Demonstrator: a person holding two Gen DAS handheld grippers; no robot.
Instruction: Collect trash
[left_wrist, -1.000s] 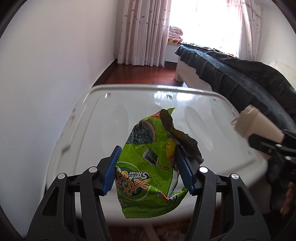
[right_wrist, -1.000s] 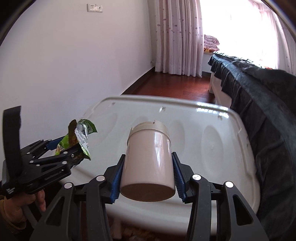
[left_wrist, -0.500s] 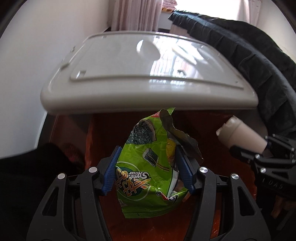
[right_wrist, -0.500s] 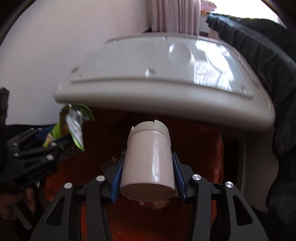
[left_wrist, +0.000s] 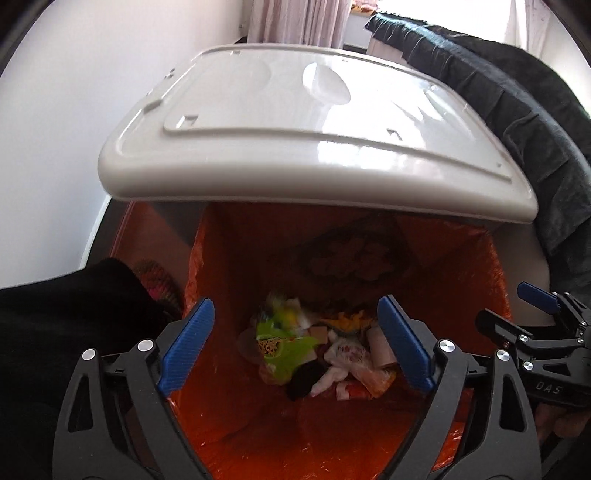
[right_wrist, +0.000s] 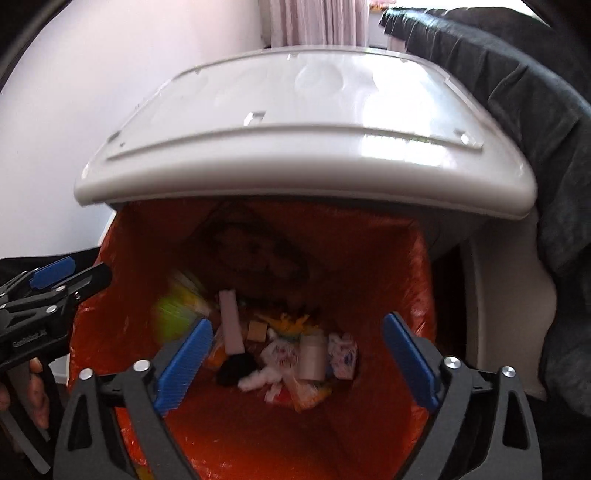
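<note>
The big white bin lid (left_wrist: 317, 122) stands propped open at twelve o'clock above the orange-lined bin (left_wrist: 461, 266), with dark bedding (left_wrist: 517, 110) crowding it at two o'clock. Over the mouth, the left gripper (left_wrist: 295, 347) and right gripper (right_wrist: 297, 363) are both opening, jaws spread wide with nothing between them. Down in the liner the green snack wrapper (left_wrist: 280, 343) is landing on the heap, and the pale bottle (right_wrist: 232, 321) is tumbling at eleven o'clock of the pile. If that lid drops, I reckon it catches the grippers on the way out.
</note>
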